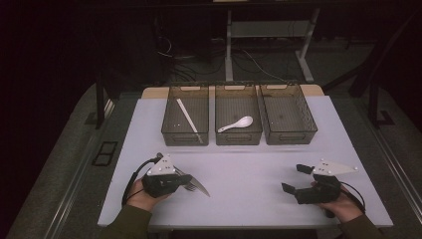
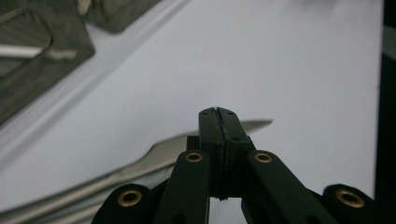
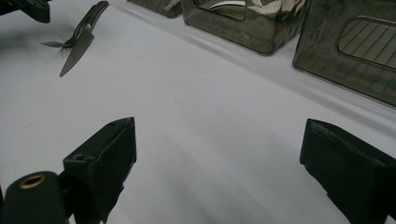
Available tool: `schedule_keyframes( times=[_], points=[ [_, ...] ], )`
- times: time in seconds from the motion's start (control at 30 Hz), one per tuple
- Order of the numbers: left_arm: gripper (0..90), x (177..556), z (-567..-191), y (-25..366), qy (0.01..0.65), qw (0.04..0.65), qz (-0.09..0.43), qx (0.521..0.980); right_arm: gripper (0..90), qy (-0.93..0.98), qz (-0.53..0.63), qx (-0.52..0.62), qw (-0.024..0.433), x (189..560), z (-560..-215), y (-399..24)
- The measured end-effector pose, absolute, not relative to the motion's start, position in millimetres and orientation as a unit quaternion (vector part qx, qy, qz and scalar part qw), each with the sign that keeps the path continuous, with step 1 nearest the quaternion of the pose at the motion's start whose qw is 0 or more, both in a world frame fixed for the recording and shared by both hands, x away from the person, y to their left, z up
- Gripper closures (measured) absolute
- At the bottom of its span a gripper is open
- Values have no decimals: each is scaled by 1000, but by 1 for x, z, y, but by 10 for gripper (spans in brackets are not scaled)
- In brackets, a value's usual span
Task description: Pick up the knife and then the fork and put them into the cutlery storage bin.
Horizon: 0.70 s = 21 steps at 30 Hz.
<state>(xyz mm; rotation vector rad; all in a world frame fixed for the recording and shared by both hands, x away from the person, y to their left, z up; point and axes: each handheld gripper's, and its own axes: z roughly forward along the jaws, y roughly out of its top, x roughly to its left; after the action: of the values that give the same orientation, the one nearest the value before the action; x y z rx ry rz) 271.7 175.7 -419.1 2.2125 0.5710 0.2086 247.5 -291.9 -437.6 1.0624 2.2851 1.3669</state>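
We look down on a wide white tabletop (image 1: 249,164) that carries everything else. At its far edge stand three smoky translucent plastic bins side by side, touching or nearly so: the left bin (image 1: 185,135) holds a long pale flat stick (image 1: 189,120) lying on a slant, the middle bin (image 1: 238,137) holds a white ceramic soup spoon (image 1: 236,124), and the right bin (image 1: 288,137) has nothing we can make out in it. Near the front edge, well apart from each other, we hold the two black grippers. Our left gripper (image 1: 180,182) sits low over the table at the front left, and in the left gripper view its jaws are pressed together with only a thin seam between them; a silver metal table knife (image 1: 198,185) lies directly beyond the closed tips, its serrated blade sticking out to the right of them, but we cannot tell whether the blade is pinched. Our right gripper (image 1: 296,179) rests at the front right with its jaws spread wide and bare tabletop between them. In the right gripper view, the knife lies on the table with a dark-handled metal fork (image 3: 70,36) beside and partly under it, both well short of the bins.
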Motion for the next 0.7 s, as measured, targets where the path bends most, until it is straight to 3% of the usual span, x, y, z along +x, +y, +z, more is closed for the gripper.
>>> schedule_keyframes(
  times=[0.7],
  points=[
    [890,289,-443,168,234,363,90,897,108,790,471,367,138,248,-438,-291]
  ],
)
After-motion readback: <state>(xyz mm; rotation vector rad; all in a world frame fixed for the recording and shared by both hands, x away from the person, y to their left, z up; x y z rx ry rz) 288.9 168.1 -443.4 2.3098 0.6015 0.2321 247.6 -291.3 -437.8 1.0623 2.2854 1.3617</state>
